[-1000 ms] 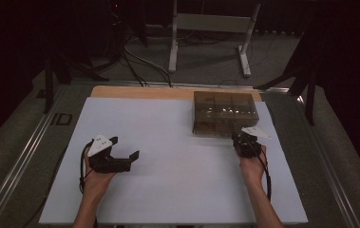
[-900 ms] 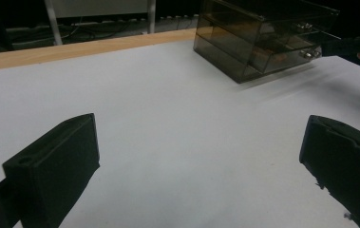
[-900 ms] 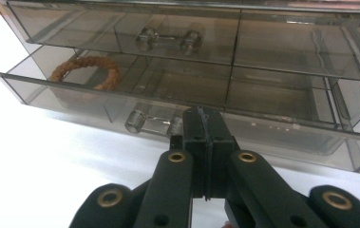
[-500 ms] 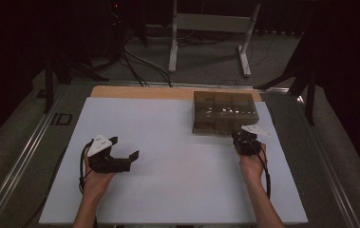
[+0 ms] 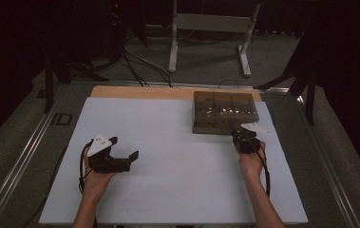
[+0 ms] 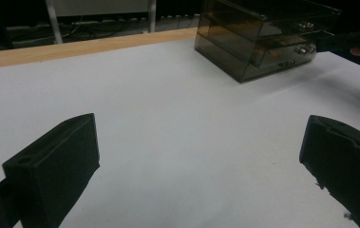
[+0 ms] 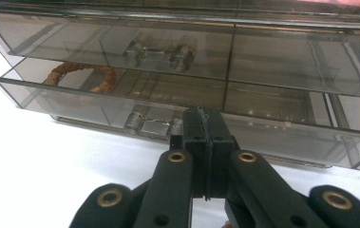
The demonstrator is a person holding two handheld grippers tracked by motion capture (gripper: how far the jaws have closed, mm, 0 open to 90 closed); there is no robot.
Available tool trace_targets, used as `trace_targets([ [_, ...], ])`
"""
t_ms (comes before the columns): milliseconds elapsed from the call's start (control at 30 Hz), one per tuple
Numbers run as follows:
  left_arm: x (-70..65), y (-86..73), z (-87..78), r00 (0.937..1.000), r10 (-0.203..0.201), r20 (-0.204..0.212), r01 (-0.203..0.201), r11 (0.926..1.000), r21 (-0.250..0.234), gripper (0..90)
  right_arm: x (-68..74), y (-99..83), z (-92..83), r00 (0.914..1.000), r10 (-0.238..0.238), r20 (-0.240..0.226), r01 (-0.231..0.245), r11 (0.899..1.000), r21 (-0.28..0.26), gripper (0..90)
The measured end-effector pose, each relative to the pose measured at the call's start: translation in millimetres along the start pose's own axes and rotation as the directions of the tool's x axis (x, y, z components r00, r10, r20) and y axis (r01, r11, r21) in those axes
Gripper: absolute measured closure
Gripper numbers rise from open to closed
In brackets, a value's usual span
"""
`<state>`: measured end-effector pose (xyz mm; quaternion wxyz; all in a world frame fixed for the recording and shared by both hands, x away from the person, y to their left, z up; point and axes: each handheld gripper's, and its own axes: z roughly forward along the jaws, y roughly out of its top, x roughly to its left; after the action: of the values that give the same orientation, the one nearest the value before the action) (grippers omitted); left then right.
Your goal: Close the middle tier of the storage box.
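Observation:
A smoky clear drawer box stands at the far right of the white table. My right gripper is at its front and shut on the handle of the lower drawer, which stands slightly out from the box. A brown braided ring lies in that drawer's left part. The upper drawer is pushed in. My left gripper rests open on the table at the near left, nothing between its jaws. From the left gripper view the box is far off.
A wooden strip runs along the table's far edge. Metal rails flank the table. A white stand and cables lie on the floor beyond. Broad bare table lies between the two hands.

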<state>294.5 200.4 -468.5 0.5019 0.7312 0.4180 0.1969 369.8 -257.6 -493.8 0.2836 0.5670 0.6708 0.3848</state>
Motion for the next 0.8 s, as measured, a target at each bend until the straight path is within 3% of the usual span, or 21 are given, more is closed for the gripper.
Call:
trace_targets([
  [800, 1.3, -0.4, -1.4, 1.0, -0.003, -0.008, 0.003, 1.0, -0.001, 0.9, -1.4, 0.6, 5.2, 1.0, 0.009, 0.005, -0.009, 1.0, 0.001, 90.0],
])
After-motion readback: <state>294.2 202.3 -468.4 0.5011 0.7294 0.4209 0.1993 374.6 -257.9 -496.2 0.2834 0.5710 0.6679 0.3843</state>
